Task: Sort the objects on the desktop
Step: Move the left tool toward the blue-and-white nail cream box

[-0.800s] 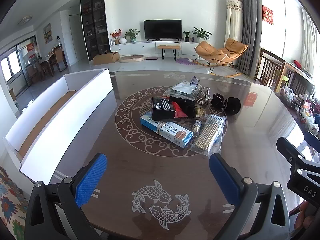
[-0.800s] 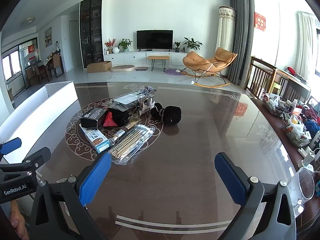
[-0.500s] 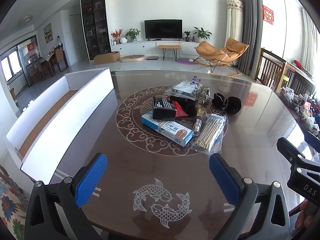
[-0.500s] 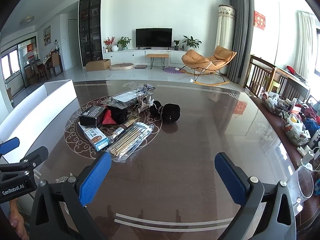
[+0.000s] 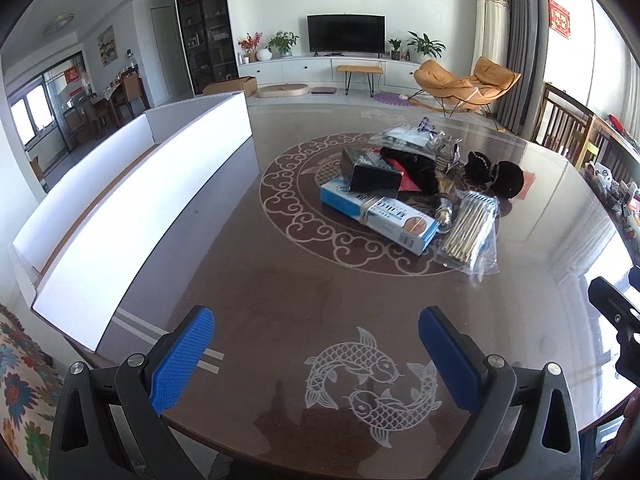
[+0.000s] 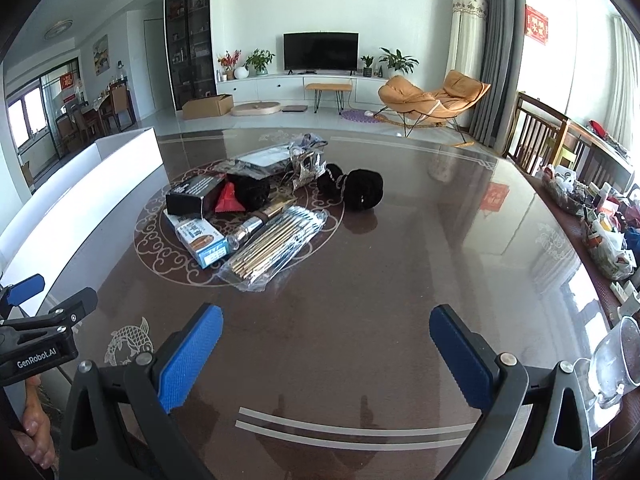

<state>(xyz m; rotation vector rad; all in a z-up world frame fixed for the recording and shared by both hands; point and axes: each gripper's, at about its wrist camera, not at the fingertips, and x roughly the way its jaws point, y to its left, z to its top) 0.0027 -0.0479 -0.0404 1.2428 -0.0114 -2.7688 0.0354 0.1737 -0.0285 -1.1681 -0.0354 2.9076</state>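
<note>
A pile of objects lies in the middle of the dark round table [image 5: 248,280]: a blue-and-white carton [image 5: 378,212], a black box [image 5: 372,172] on it, a clear bag of wooden sticks [image 5: 470,226], silvery packets [image 5: 412,140] and a black fluffy item [image 5: 506,176]. The same pile shows in the right wrist view, with the stick bag [image 6: 276,244] nearest. My left gripper [image 5: 316,356] hangs open over the near table edge, short of the pile. My right gripper [image 6: 326,354] is open too, with nothing between its fingers.
A long white open box [image 5: 132,208] stands along the table's left side. Bags and clutter [image 6: 600,236] crowd the right rim, and a clear glass jug [image 6: 618,360] stands near my right gripper. A hand [image 6: 36,436] grips the left tool.
Both grippers have come slightly closer to the pile, which now sits a little larger in each view. Jaws stay wide.
</note>
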